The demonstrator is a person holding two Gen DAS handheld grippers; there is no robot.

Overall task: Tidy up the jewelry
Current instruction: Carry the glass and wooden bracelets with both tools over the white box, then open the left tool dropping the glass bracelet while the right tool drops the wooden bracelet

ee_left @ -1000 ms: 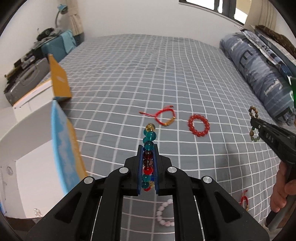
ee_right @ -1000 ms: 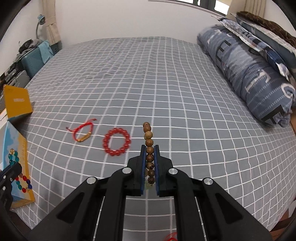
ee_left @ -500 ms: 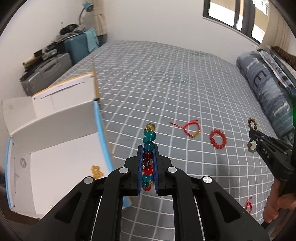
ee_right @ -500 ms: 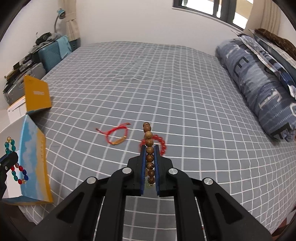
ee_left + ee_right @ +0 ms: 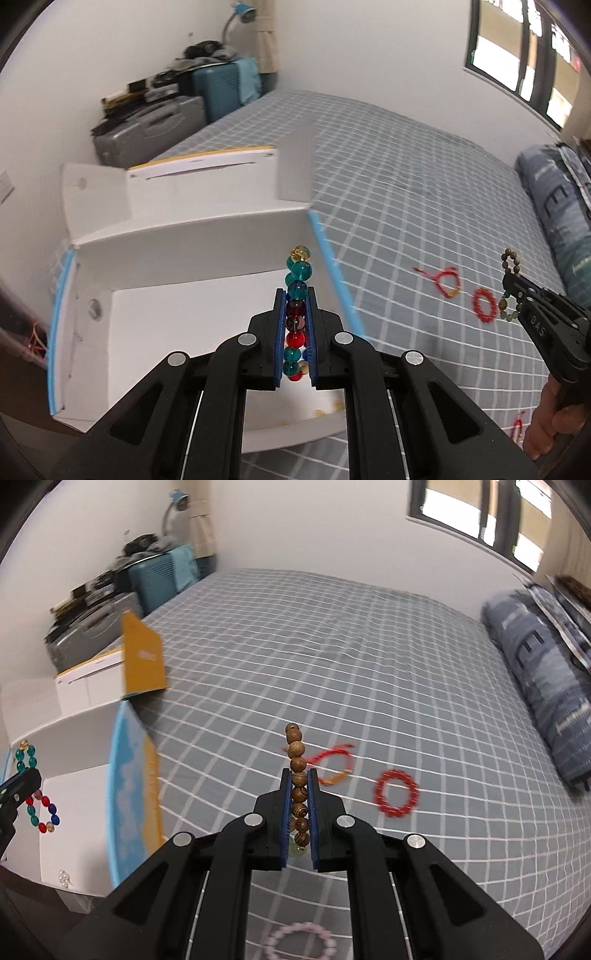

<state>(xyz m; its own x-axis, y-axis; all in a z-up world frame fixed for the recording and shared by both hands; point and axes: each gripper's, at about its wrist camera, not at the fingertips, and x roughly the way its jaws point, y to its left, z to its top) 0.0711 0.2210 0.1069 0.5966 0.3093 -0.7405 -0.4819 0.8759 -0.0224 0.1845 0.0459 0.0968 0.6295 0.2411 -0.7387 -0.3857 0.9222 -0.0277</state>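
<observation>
Hovering over the open white box, the left gripper clamped the coloured glass bracelet, apparently poised for a drop | right gripper pinched the wooden bead bracelet above the bed, seemingly next in line | red bead bracelet lay unsorted.

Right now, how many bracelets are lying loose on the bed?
3 clearly: red cord, red beads, pink beads nearest. A red scrap may be another; more may be hidden.
</observation>
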